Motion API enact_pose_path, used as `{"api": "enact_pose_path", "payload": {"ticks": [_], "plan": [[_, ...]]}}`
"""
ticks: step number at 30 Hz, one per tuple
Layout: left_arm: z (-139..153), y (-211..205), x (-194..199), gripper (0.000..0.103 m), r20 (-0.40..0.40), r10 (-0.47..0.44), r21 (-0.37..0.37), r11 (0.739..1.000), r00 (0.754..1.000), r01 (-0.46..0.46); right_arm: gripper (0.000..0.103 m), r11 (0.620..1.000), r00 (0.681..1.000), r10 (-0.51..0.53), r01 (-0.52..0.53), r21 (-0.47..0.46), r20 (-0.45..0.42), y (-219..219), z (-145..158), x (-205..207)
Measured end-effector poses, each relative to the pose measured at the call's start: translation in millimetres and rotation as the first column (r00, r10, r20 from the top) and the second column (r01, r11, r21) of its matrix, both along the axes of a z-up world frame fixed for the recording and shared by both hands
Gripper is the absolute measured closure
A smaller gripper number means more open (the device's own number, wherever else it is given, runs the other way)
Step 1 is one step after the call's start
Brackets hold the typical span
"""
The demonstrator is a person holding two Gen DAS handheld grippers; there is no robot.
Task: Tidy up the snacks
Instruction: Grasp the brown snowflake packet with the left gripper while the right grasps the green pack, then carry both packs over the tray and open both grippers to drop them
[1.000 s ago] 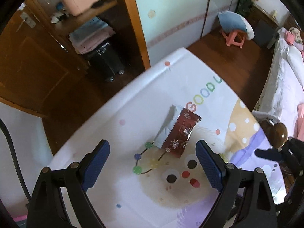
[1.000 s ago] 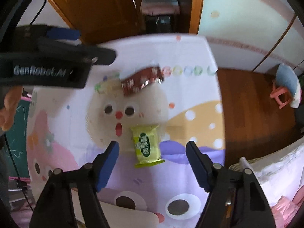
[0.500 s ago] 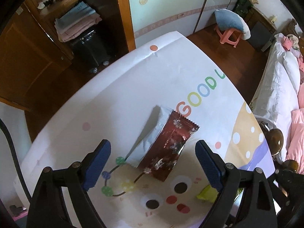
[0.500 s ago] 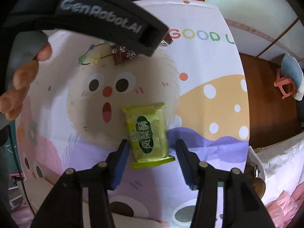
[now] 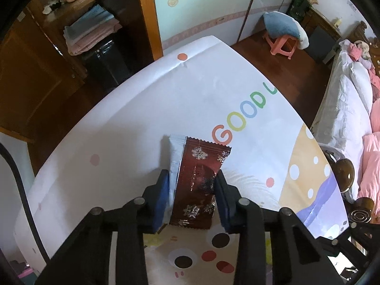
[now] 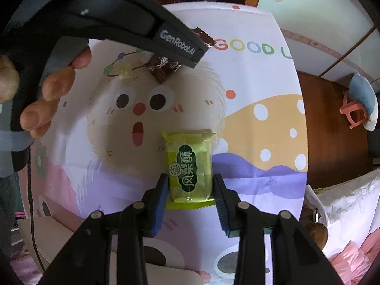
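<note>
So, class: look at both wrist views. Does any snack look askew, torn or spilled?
Nothing is torn or spilled. One oddity: the left gripper has its jaws around two packets at once, the dark red snack packet and a pale blue packet pressed beside it. The green snack packet lies flat between the right gripper's jaws.

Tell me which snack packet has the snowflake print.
The dark red packet between the left gripper's fingers; the packet at the right gripper is lime green with dark characters.

A home bedroom: a bed (image 5: 349,99) with white and pink bedding lines one side, folded towels (image 5: 90,30) sit on wooden shelving, a pink plastic stool (image 5: 282,45) stands on wooden flooring, and a cartoon-printed tablecloth (image 5: 201,99) covers the table.
</note>
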State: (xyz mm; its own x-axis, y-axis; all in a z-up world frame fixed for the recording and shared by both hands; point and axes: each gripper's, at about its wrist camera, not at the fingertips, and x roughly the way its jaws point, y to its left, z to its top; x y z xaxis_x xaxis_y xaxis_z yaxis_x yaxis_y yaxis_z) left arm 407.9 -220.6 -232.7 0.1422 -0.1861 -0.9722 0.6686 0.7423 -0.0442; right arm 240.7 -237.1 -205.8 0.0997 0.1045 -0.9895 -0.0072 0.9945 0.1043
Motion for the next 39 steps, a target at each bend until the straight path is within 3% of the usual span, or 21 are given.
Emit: {"api": "enact_pose_path", "payload": {"ticks": [8, 21, 33, 39], "plan": [[13, 14, -11, 0.070, 0.008, 0.024, 0.033, 0.999, 1.000, -0.025, 0.066, 1.000, 0.996, 0.002, 0.000, -0.017, 0.086, 7, 34, -7], [121, 67, -63, 0.071, 0.099, 0.117, -0.013, 0.993, 0.988, -0.116, 0.066, 0.998, 0.968, 0.069, -0.064, -0.029, 0.242, 23, 118, -38], [225, 129, -162, 0.071, 0.173, 0.244, -0.084, 0.969, 0.954, -0.233, 0.066, 0.994, 0.931, 0.109, -0.110, -0.015, 0.349, 20, 189, -97], [251, 153, -219, 0.071, 0.179, 0.291, -0.116, 0.955, 0.940, -0.273, 0.066, 0.994, 0.921, 0.104, -0.113, 0.002, 0.375, 16, 211, -133]]}}
